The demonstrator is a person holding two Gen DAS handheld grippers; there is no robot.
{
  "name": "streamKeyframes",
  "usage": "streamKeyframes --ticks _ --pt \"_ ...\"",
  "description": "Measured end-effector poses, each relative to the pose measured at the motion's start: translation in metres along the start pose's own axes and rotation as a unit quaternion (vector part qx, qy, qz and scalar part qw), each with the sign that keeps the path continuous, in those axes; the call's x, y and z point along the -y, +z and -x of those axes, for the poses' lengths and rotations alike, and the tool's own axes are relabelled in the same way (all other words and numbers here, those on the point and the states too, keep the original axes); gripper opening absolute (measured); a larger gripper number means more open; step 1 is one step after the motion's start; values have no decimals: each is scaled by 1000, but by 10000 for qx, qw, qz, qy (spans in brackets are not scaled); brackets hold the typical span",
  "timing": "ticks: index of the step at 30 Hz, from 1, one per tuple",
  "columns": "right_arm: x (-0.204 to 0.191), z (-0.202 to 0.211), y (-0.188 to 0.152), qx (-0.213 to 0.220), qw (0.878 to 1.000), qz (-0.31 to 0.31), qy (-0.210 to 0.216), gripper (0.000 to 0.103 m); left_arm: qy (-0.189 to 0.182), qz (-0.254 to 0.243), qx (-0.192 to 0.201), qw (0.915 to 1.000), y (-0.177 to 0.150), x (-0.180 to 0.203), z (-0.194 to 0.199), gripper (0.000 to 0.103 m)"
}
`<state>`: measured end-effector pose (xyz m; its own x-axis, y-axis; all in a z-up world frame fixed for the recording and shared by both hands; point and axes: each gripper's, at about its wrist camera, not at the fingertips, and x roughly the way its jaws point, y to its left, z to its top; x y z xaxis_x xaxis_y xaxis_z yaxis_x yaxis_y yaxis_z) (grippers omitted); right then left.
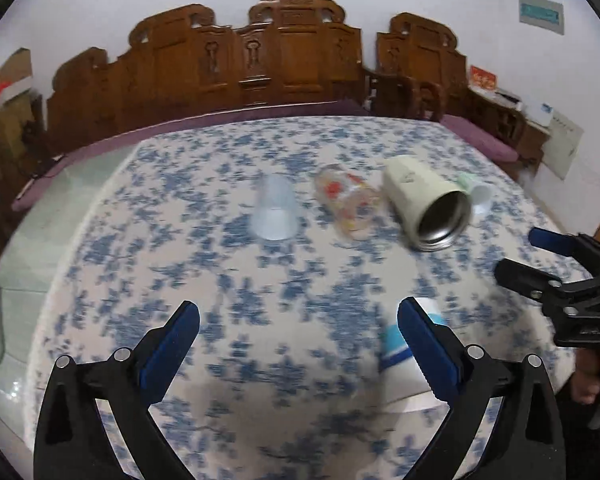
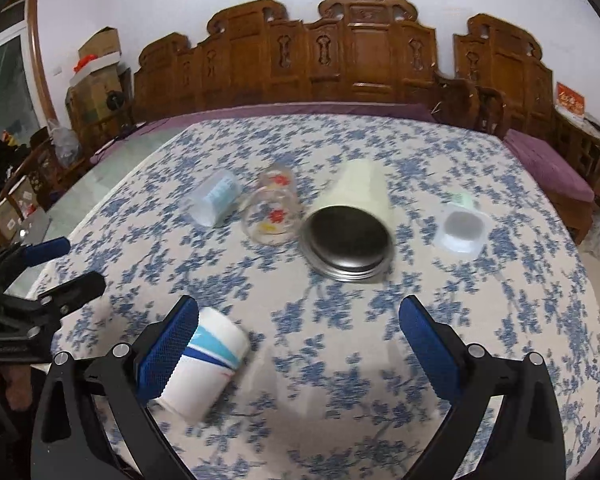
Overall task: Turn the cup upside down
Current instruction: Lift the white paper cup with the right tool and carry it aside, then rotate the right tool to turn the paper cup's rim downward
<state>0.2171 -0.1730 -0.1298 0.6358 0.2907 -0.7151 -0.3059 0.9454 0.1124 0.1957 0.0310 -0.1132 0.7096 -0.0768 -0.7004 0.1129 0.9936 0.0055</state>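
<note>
Several cups lie on their sides on a blue-flowered tablecloth. A cream steel-lined cup lies with its mouth toward me. Left of it lie a clear glass with red flowers and a translucent plastic cup. A white paper cup with blue stripes lies nearest, partly behind one fingertip in each view. My left gripper is open and empty above the cloth. My right gripper is open and empty; it also shows in the left wrist view.
A small white plastic cup lies at the right. A carved wooden bench with purple cushions stands behind the table. The left gripper shows at the left edge of the right wrist view. Boxes stand at the far left.
</note>
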Motion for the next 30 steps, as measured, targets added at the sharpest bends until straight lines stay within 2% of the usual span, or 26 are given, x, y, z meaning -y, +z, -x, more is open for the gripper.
streamKeyframes --ticks 2,4,7,15,18,24,30 --pt "-7 -5 3 -143 9999 -11 91 98 25 75 19 10000 1 -12 0 95" --pt "-15 -12 4 -325 9993 -28 195 91 -48 206 59 9998 3 -25 1 95" --pt "-23 -28 5 -781 9957 -189 456 87 -30 265 85 9996 3 -36 -3 95" --pt "-35 -68 -7 -1931 9738 -814 877 85 35 413 -37 9991 3 -51 -15 95" --pt "-38 -79 -12 -2210 9650 -1028 972 84 5 398 -24 9992 3 -50 -14 95" --pt "-41 -95 -14 -2551 9529 -1298 1006 80 47 251 12 9997 3 -44 -13 95" --pt "-38 -106 -14 -2726 9469 -1392 988 69 58 217 8 9997 3 -43 -12 95"
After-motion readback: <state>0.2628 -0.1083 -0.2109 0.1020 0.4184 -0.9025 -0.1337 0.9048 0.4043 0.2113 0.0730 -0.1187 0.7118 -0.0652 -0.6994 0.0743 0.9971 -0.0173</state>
